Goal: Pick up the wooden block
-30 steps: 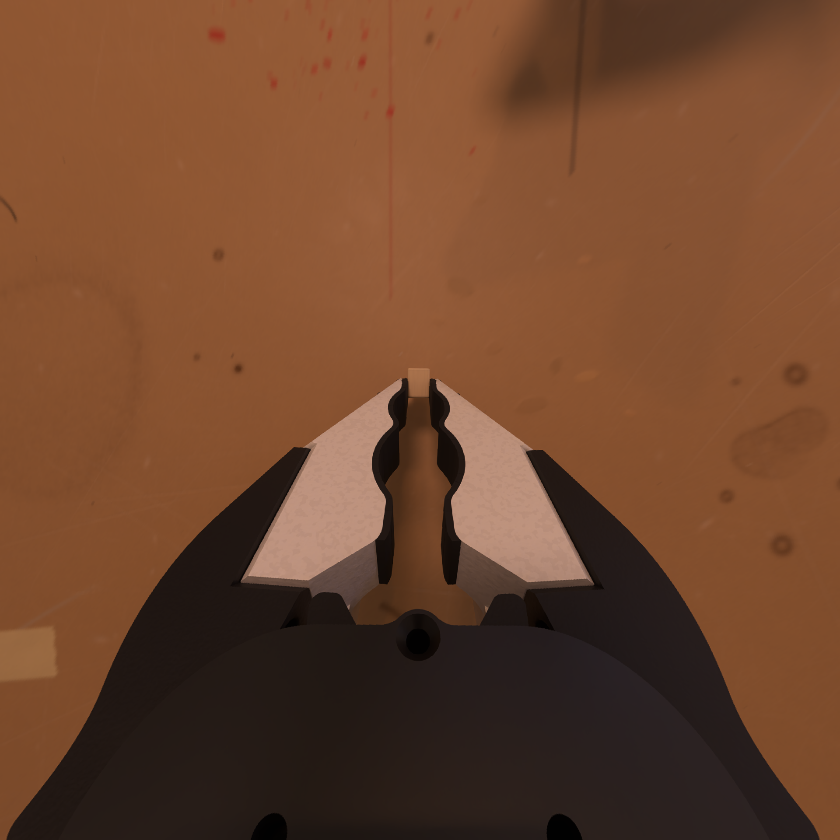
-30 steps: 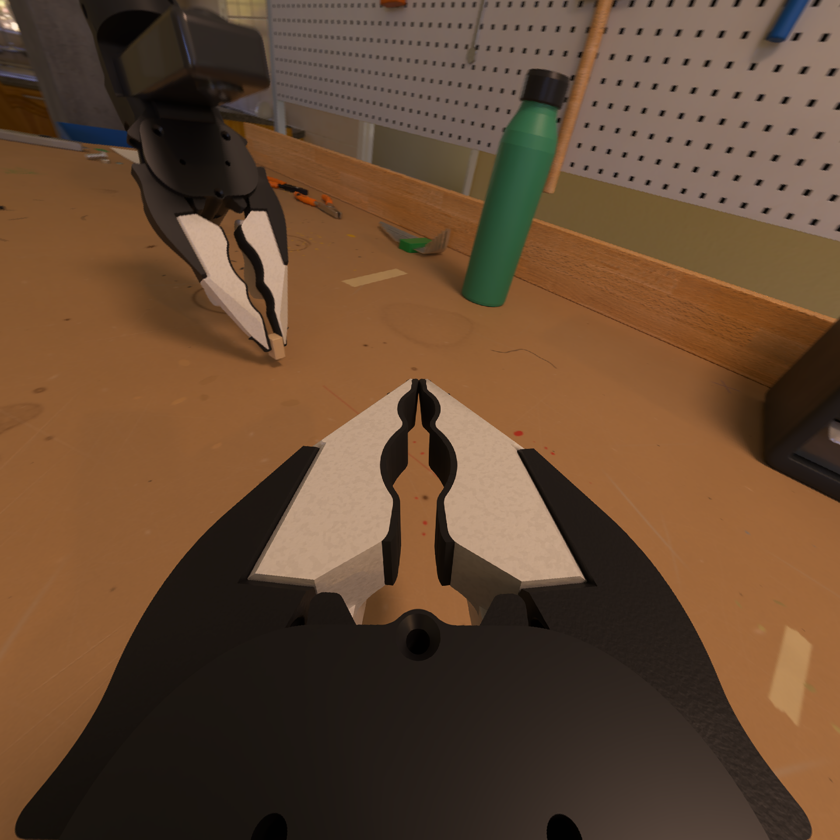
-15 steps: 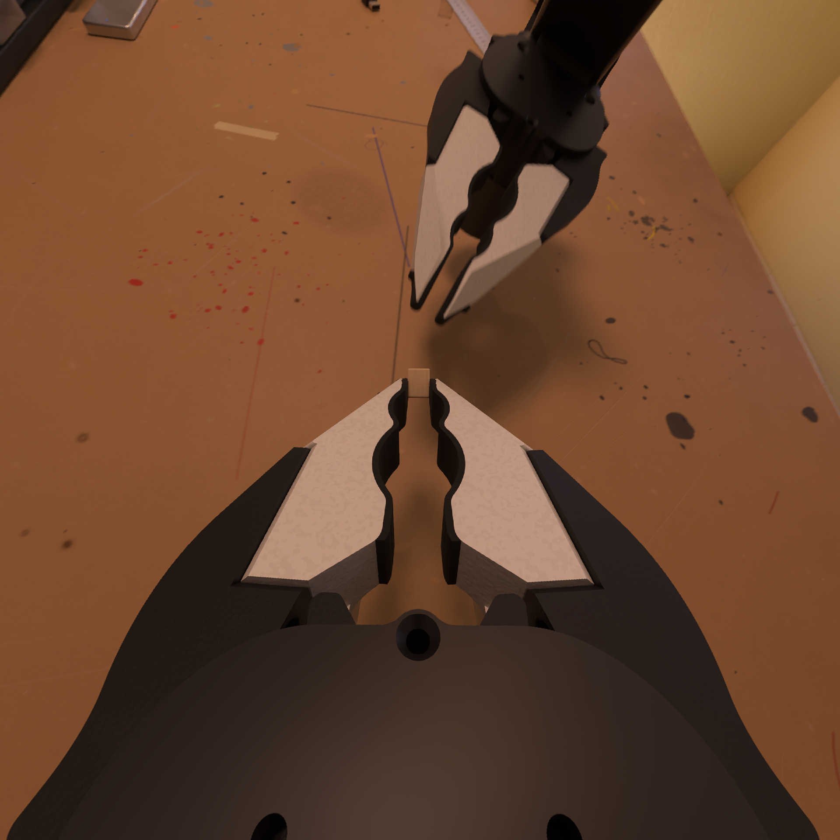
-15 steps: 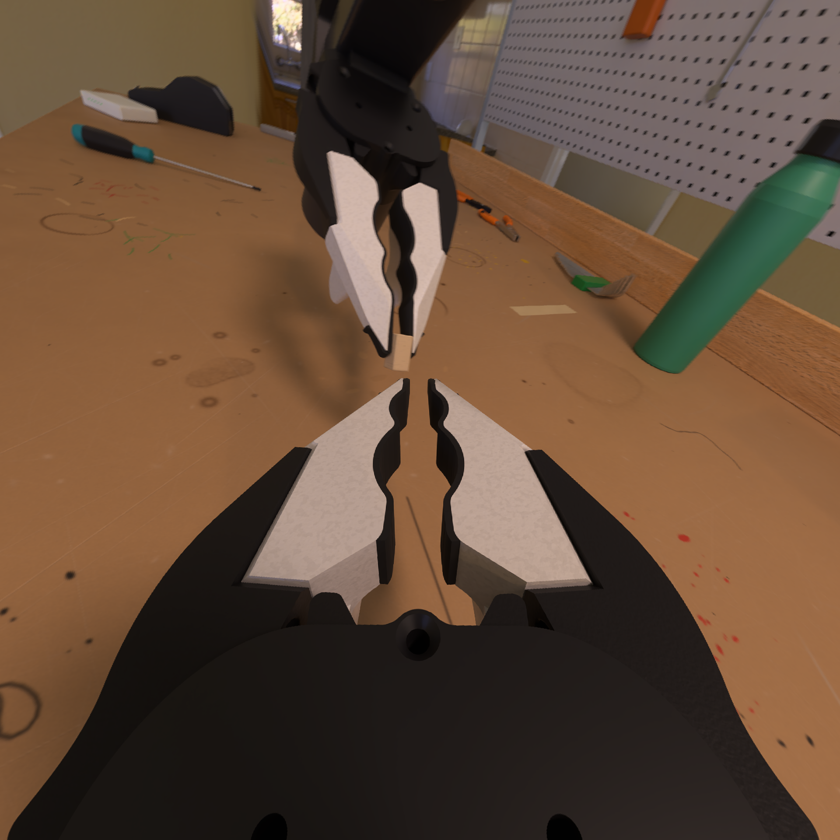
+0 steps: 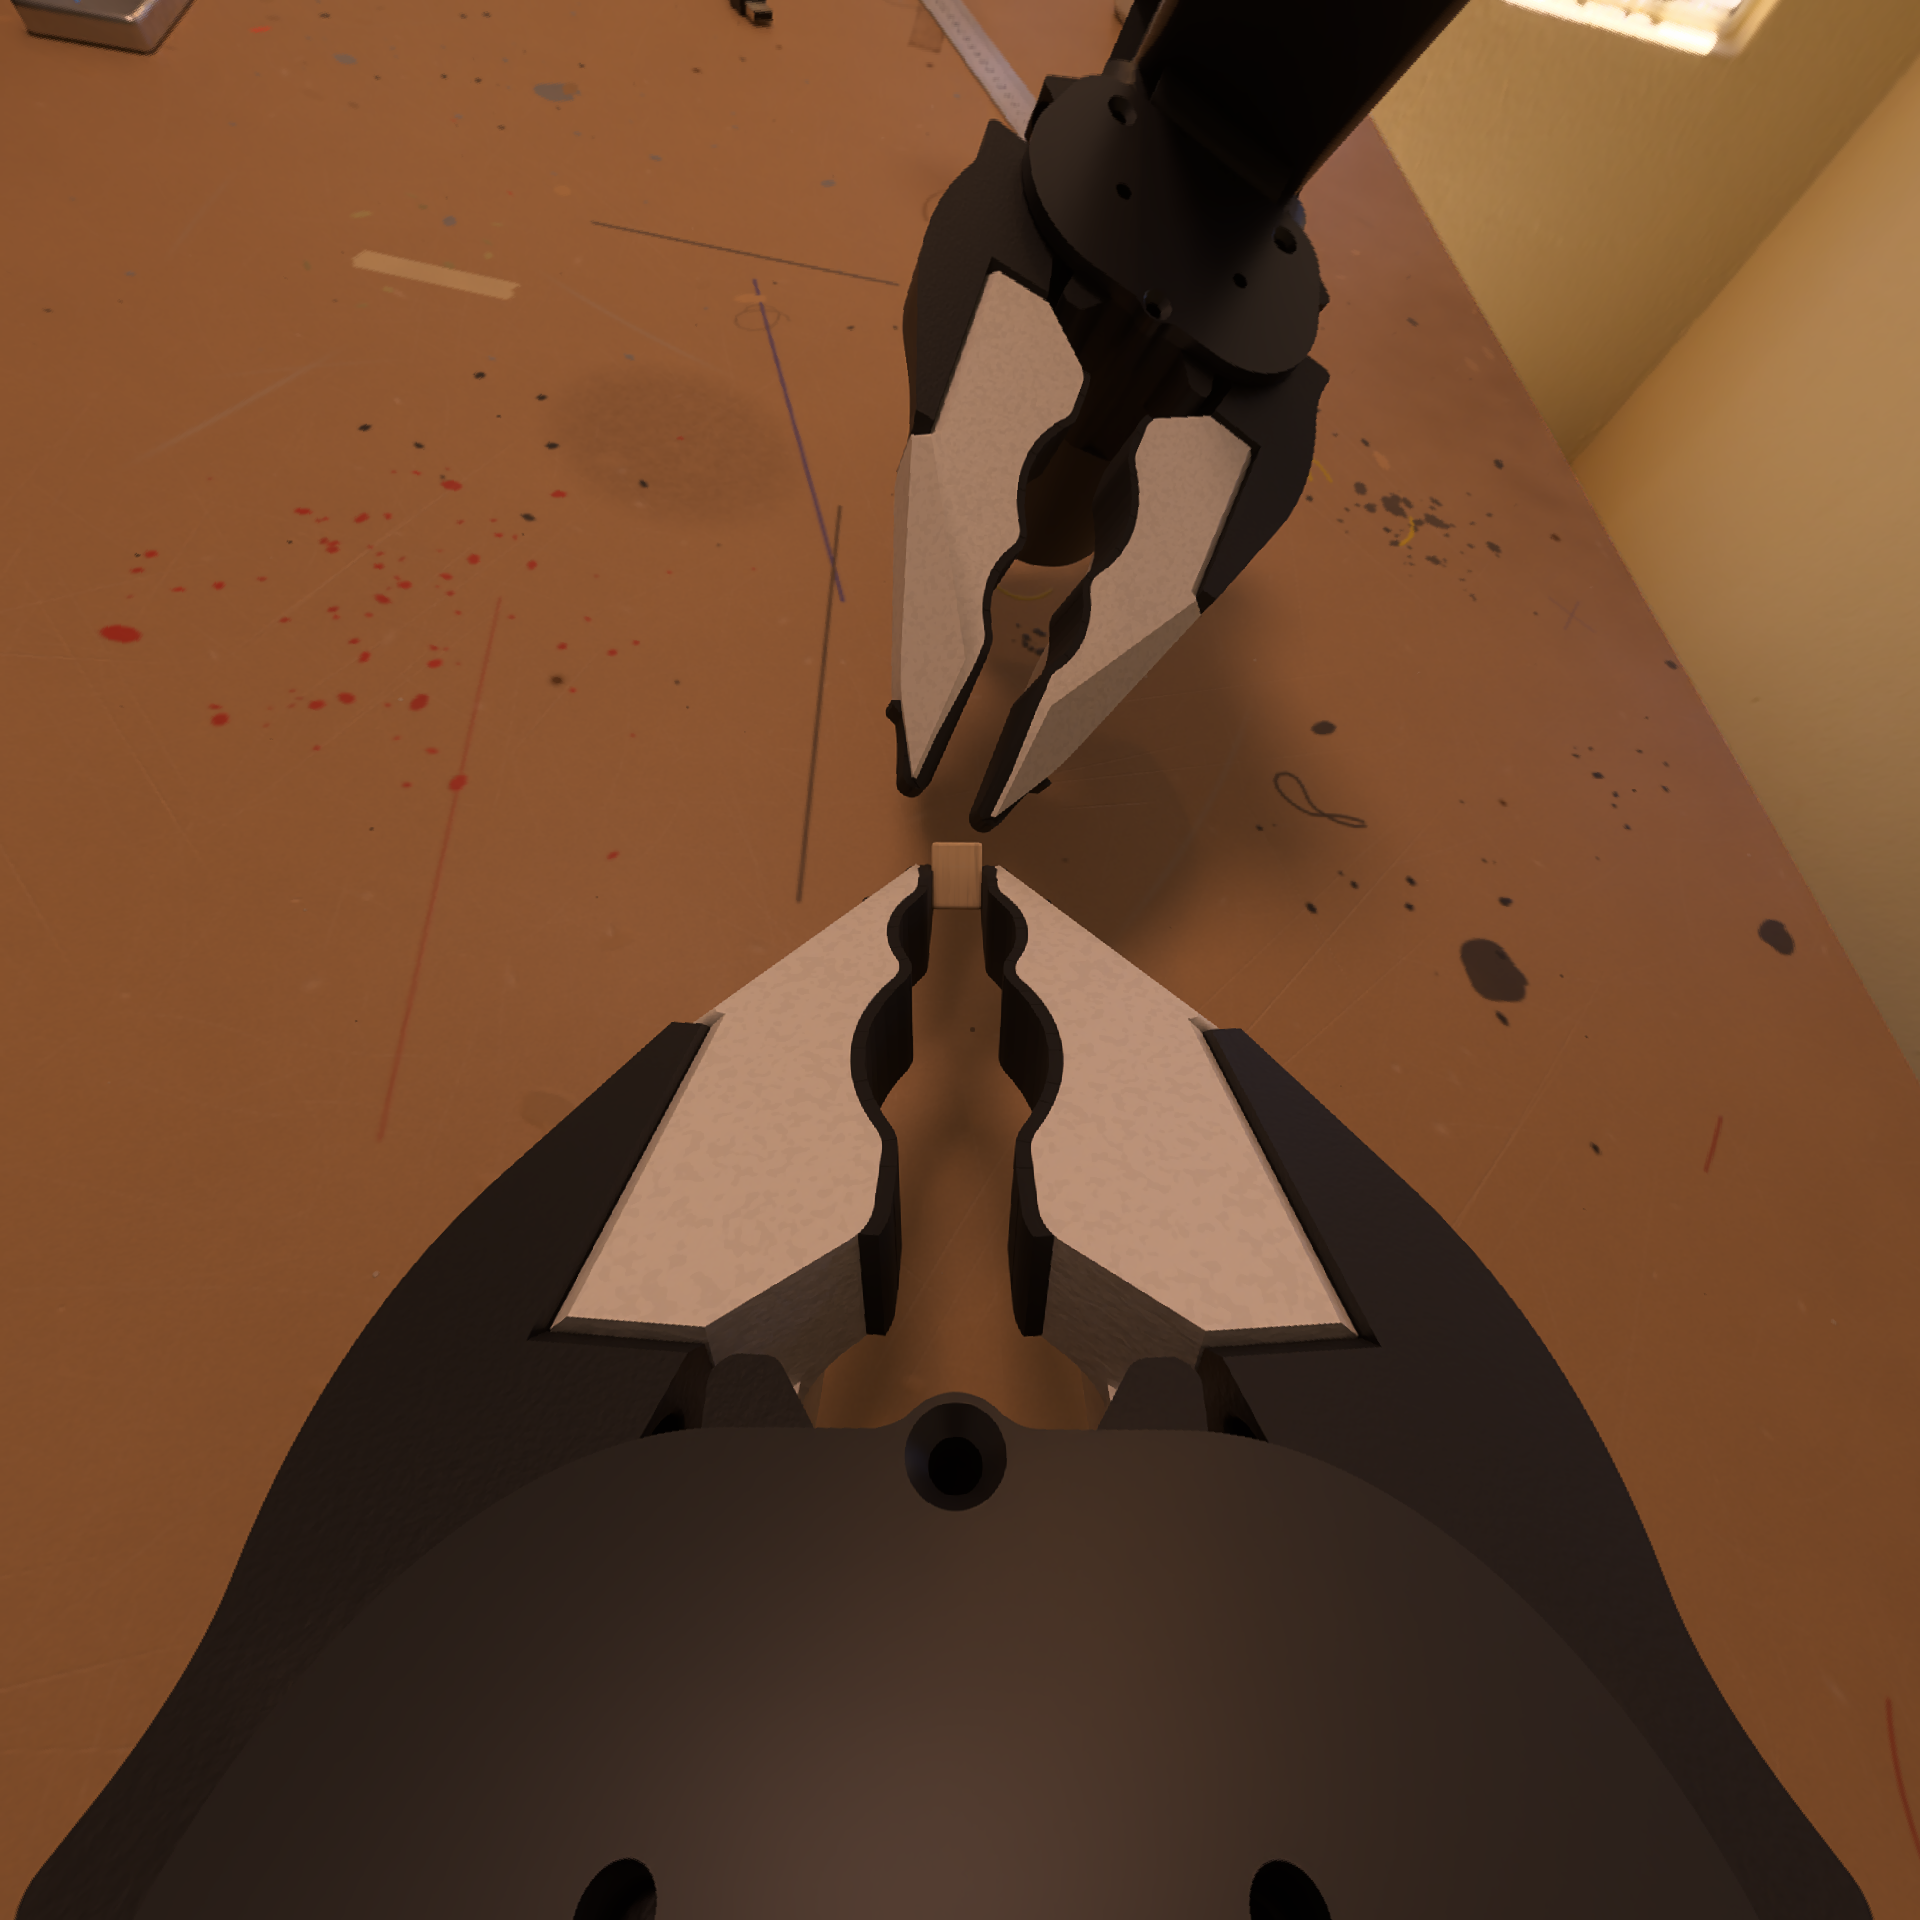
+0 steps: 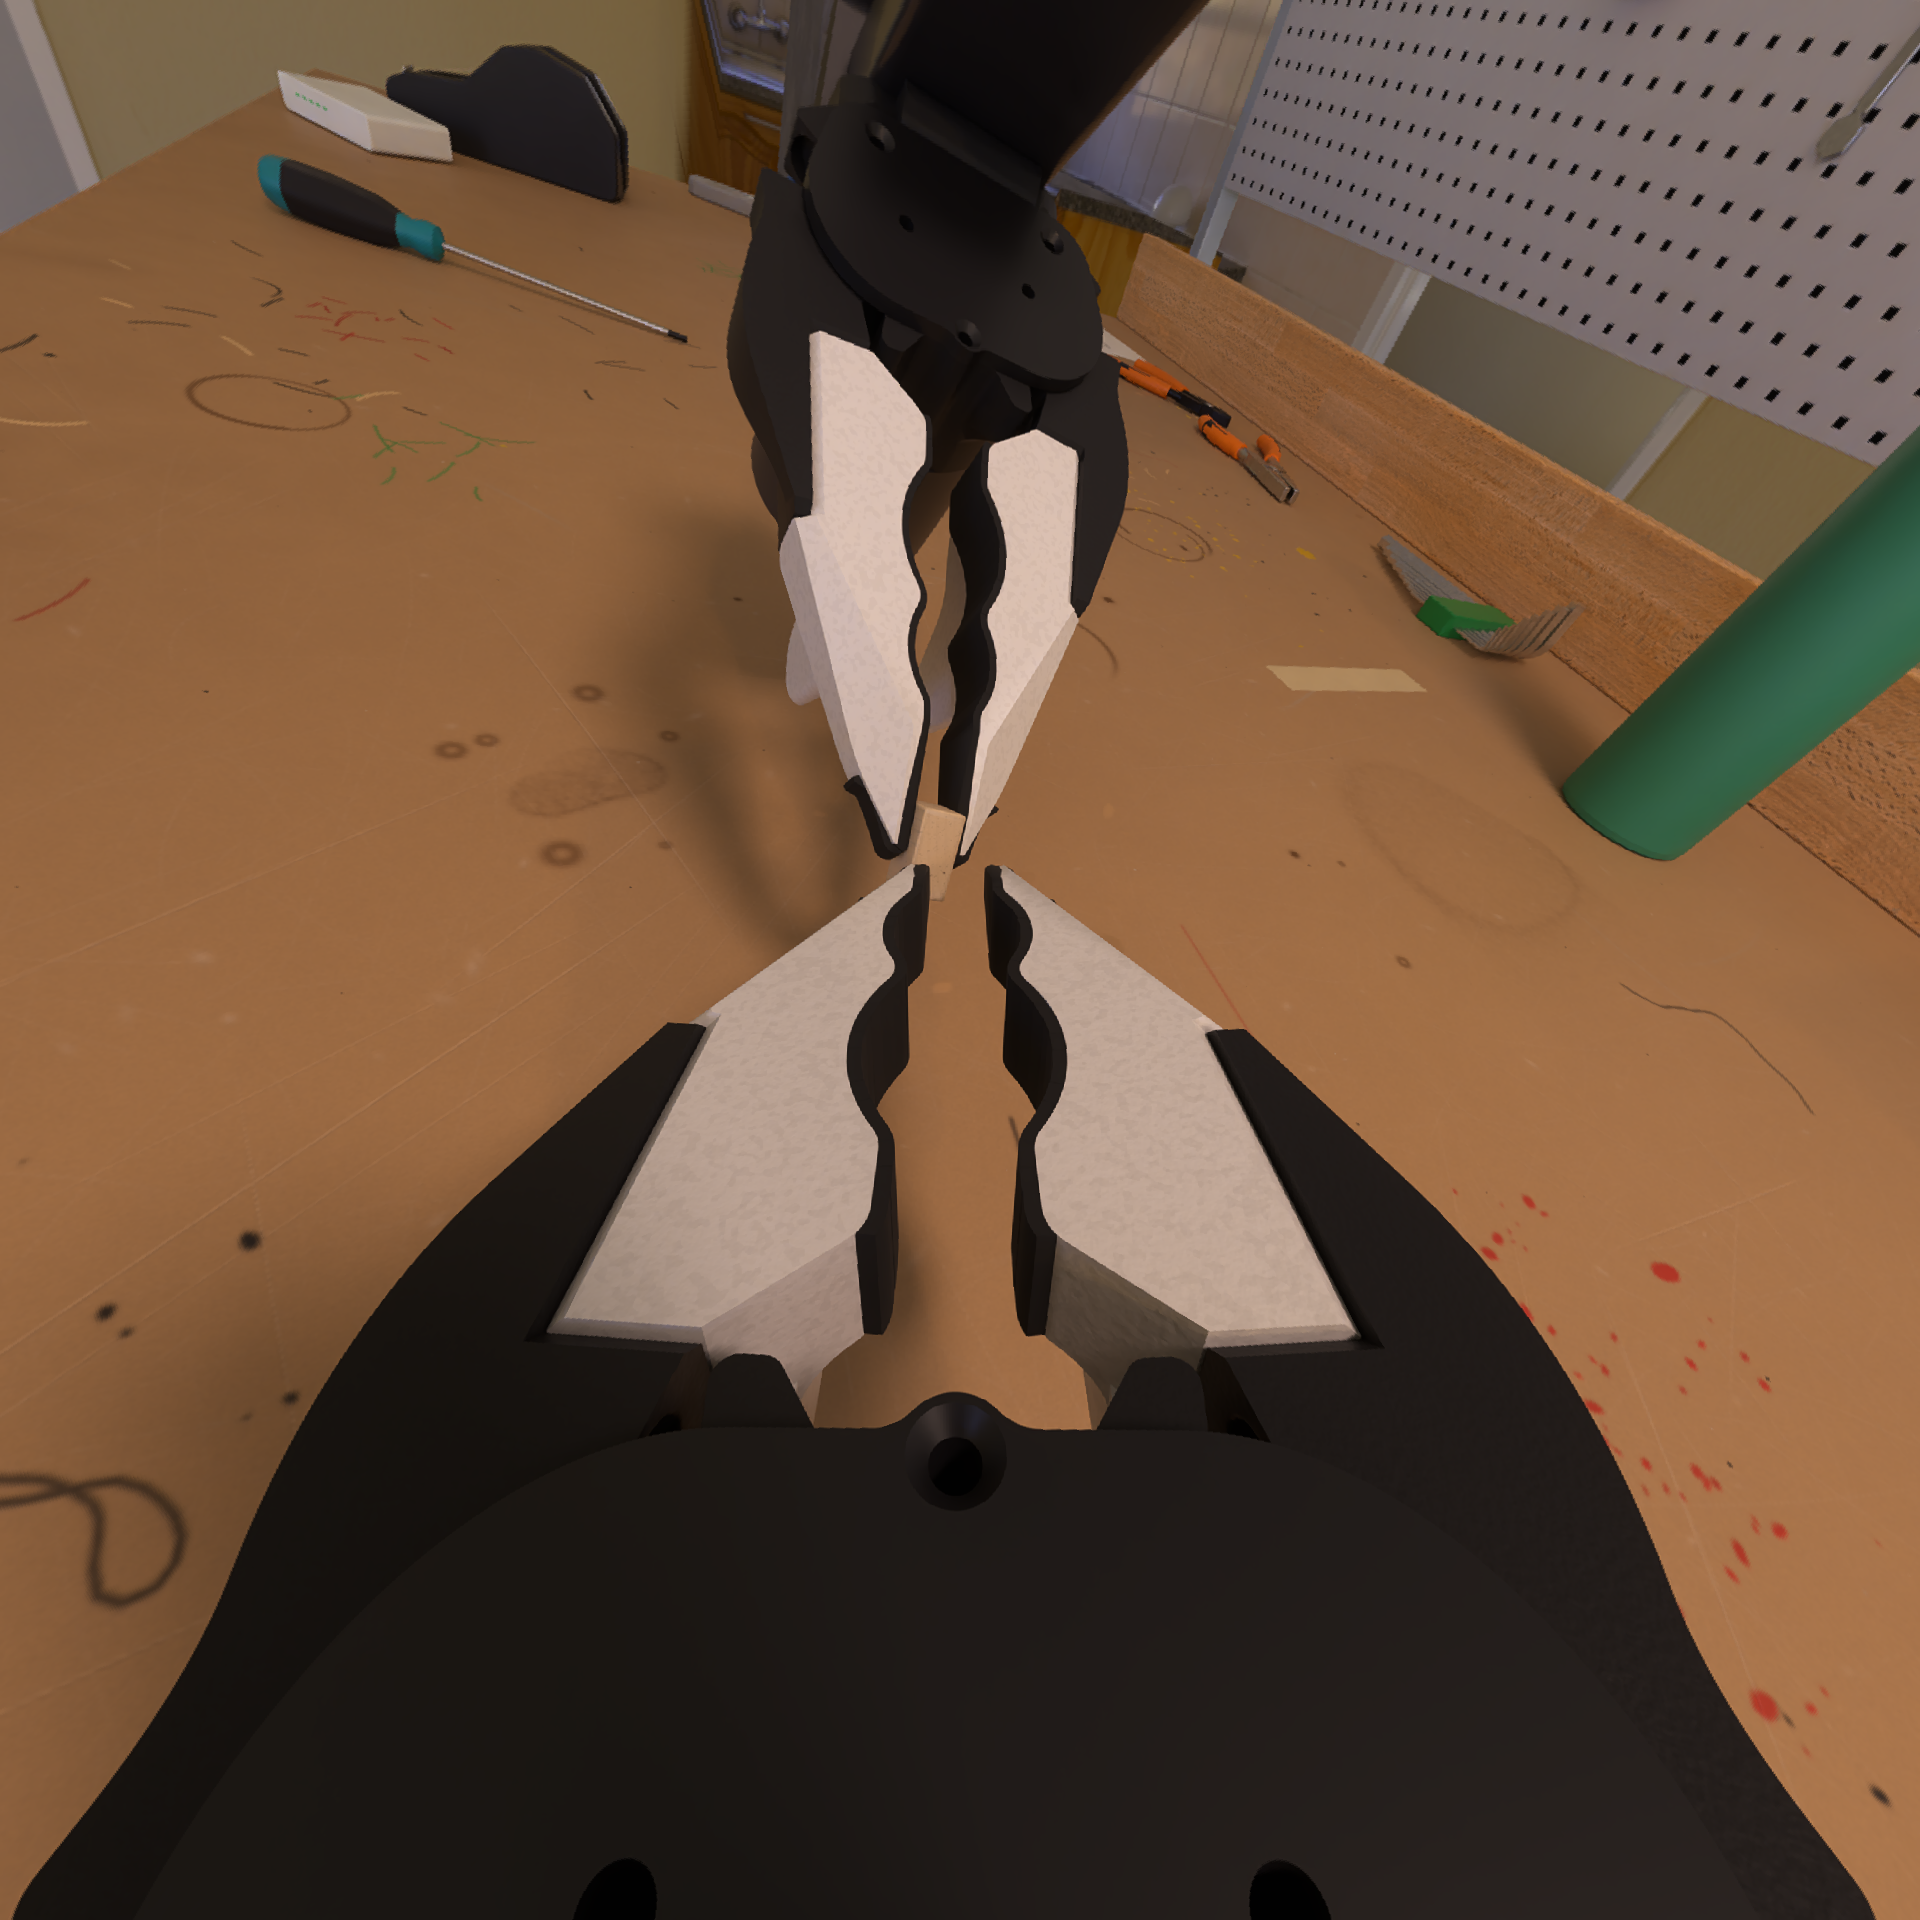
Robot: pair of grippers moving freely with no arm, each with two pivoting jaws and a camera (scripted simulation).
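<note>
A small pale wooden block (image 5: 957, 873) is pinched between the tips of my left gripper (image 5: 957, 891), which holds it above the brown workbench (image 5: 416, 935). In the right wrist view the left gripper (image 6: 935, 840) points down toward me with the block (image 6: 938, 836) sticking out of its tips. My right gripper (image 6: 954, 883) is slightly open and empty. Its tips sit just under the block, whose lower end is next to the left fingertip. In the left wrist view the right gripper (image 5: 943, 800) hangs just beyond the block, jaws a little apart.
A green bottle (image 6: 1756, 675) stands at the right by the wooden back rail (image 6: 1455, 468) under a pegboard (image 6: 1558, 156). A screwdriver (image 6: 416, 223), a white box (image 6: 364, 114), orange pliers (image 6: 1216, 426) and a green-handled tool (image 6: 1475, 618) lie on the bench. The table edge and a yellow wall (image 5: 1714, 312) are at the right.
The left gripper has lifted the block off the bench and tilted up. The two grippers have closed in tip to tip. The right gripper's jaws went from shut to slightly open.
</note>
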